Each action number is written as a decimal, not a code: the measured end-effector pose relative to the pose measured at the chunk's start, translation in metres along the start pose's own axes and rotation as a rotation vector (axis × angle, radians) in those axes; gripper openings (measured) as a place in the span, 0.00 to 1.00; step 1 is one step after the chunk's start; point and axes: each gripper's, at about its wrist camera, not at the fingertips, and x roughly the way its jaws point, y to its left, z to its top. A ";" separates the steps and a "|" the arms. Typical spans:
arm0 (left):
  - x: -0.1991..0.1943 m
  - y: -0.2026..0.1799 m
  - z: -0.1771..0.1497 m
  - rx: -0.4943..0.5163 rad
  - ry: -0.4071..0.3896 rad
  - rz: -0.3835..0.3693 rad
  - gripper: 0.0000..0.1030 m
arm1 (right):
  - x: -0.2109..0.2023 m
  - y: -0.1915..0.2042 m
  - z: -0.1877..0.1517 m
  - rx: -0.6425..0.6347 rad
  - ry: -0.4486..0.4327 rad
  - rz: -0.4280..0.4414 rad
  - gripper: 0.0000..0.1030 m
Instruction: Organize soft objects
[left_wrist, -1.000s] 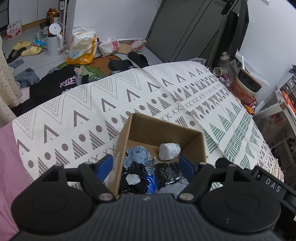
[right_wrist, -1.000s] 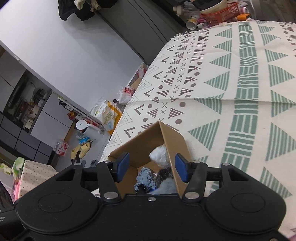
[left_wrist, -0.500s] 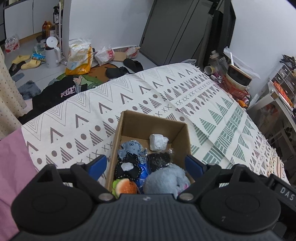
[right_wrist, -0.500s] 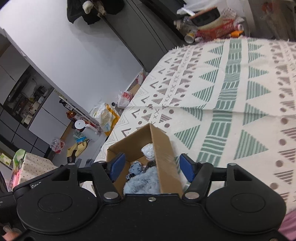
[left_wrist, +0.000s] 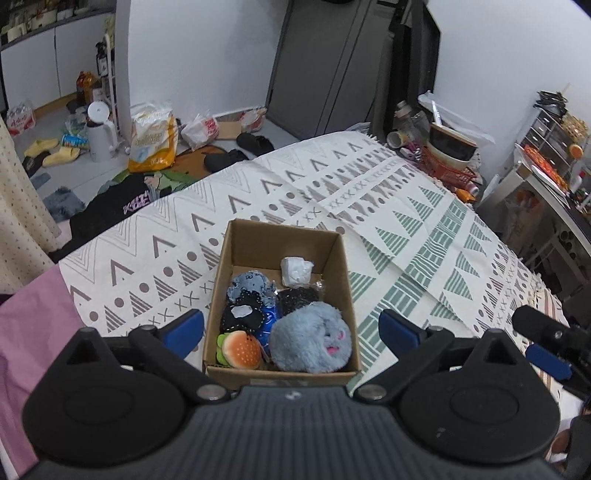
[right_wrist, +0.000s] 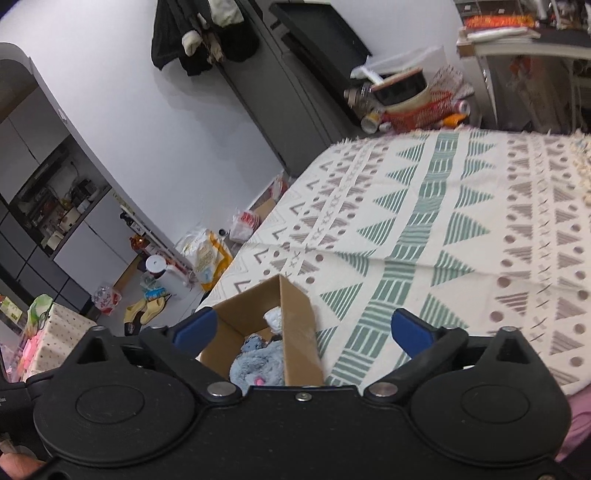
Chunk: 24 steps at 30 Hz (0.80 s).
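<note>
Your left tongs (left_wrist: 291, 328) stand wide apart, empty, their blue pads straddling the near end of the open brown cardboard box (left_wrist: 236, 243) on the patterned cream bedspread (left_wrist: 155, 236). Your right tongs (right_wrist: 303, 328) are spread just as wide, also holding nothing, looking at the same box from its right flank.

Inside the box, the soft things are packed together: a fluffy grey plush ball with a pink mouth (left_wrist: 310, 341) at 5 o'clock, a little burger-shaped plush (left_wrist: 239, 349) at 7 o'clock, a black-and-white fabric toy (left_wrist: 242, 317) in the middle, a pale blue knitted plush (left_wrist: 249, 284) at 10 o'clock, a dark glittery pouch (left_wrist: 297, 299) just right of centre and a white crumpled wad (left_wrist: 296, 271) at 1 o'clock by the far wall.

No loose soft item shows on the bedspread in either view, so this reads as the closing stretch: everything gathered, both tools clear. If anything is left, your next move is a check for strays, or lifting both tongs away without catching the box rim.
</note>
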 end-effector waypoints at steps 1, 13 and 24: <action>-0.004 -0.002 -0.001 0.004 -0.006 0.003 0.97 | -0.004 -0.001 0.000 -0.005 -0.004 0.000 1.00; -0.053 -0.026 -0.018 0.078 -0.057 0.016 0.97 | -0.058 -0.004 0.004 -0.071 -0.037 -0.006 1.00; -0.091 -0.032 -0.035 0.107 -0.101 0.025 0.97 | -0.100 -0.004 -0.001 -0.120 -0.050 -0.008 1.00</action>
